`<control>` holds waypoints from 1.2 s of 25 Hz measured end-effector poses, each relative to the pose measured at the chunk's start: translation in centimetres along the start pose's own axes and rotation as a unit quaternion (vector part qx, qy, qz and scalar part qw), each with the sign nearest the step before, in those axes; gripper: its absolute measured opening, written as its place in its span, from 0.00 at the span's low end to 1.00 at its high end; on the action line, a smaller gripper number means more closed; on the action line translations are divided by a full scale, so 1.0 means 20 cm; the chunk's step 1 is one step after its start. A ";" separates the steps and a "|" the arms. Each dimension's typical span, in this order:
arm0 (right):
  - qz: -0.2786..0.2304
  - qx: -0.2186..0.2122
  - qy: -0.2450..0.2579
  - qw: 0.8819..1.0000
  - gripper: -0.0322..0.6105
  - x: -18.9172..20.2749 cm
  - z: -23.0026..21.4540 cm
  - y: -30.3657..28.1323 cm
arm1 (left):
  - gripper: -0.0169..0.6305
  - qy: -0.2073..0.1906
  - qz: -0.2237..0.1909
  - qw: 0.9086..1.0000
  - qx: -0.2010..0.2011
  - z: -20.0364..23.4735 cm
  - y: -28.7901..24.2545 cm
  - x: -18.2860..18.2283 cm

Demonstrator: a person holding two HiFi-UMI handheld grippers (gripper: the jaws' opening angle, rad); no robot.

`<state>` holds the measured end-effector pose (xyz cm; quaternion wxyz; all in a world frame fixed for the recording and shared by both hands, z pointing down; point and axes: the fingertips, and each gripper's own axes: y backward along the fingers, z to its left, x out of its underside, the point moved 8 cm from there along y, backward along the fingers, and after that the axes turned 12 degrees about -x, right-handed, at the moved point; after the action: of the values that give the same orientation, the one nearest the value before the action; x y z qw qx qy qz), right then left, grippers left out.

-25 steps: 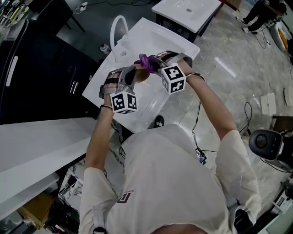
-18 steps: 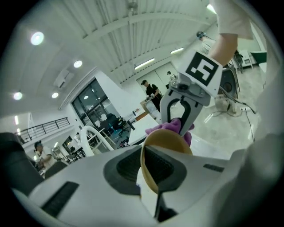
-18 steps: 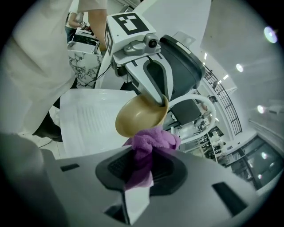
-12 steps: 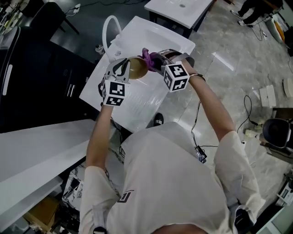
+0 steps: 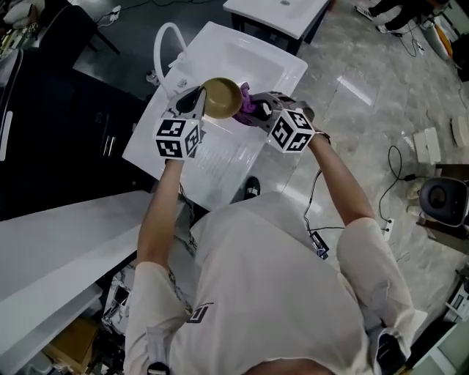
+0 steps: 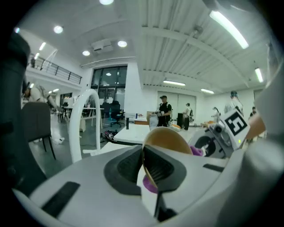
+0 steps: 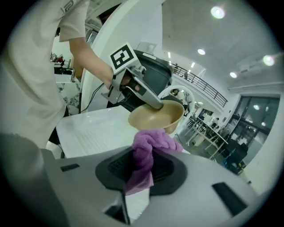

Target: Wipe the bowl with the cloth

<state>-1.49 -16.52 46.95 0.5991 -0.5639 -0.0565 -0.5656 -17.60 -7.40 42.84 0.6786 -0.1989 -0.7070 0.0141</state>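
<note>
A tan bowl (image 5: pixel 222 97) hangs above the white sink (image 5: pixel 220 58), tilted with its hollow facing up toward the head camera. My left gripper (image 5: pixel 199 103) is shut on the bowl's rim (image 6: pixel 146 170), which runs edge-on between its pads. My right gripper (image 5: pixel 253 111) is shut on a purple cloth (image 5: pixel 246 103), and the cloth (image 7: pixel 148 144) presses against the bowl (image 7: pixel 157 117) at its near outer side. In the left gripper view a bit of purple cloth (image 6: pixel 198 151) shows past the bowl (image 6: pixel 168 141).
A white curved faucet (image 5: pixel 163 45) rises at the sink's left end. The sink's ribbed drainboard (image 5: pixel 220 165) lies below the grippers. A dark cabinet (image 5: pixel 66 110) stands to the left, a second white basin (image 5: pixel 282 13) beyond, and cables (image 5: pixel 399 179) lie on the marble floor at right.
Both grippers have moved up and away over the sink with the bowl and cloth. The bowl has turned so its hollow now faces the head camera.
</note>
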 end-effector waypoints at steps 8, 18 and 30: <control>-0.066 0.012 -0.074 0.995 0.16 -0.03 0.08 -0.01 | 0.05 0.216 0.002 0.976 0.006 -0.04 -0.06 0.07; -0.122 0.019 -0.090 0.988 0.16 -0.13 0.12 -0.05 | 0.05 0.556 0.012 0.810 0.185 -0.06 -0.09 0.26; -0.134 -0.009 -0.062 0.989 0.17 -0.20 0.08 -0.07 | 0.05 0.683 0.001 0.635 0.361 -0.15 0.04 0.39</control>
<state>-3.11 -12.50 45.59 0.5078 -0.5904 -0.1634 -0.6057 -14.42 -5.06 50.19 0.9856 0.1081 0.0194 0.1288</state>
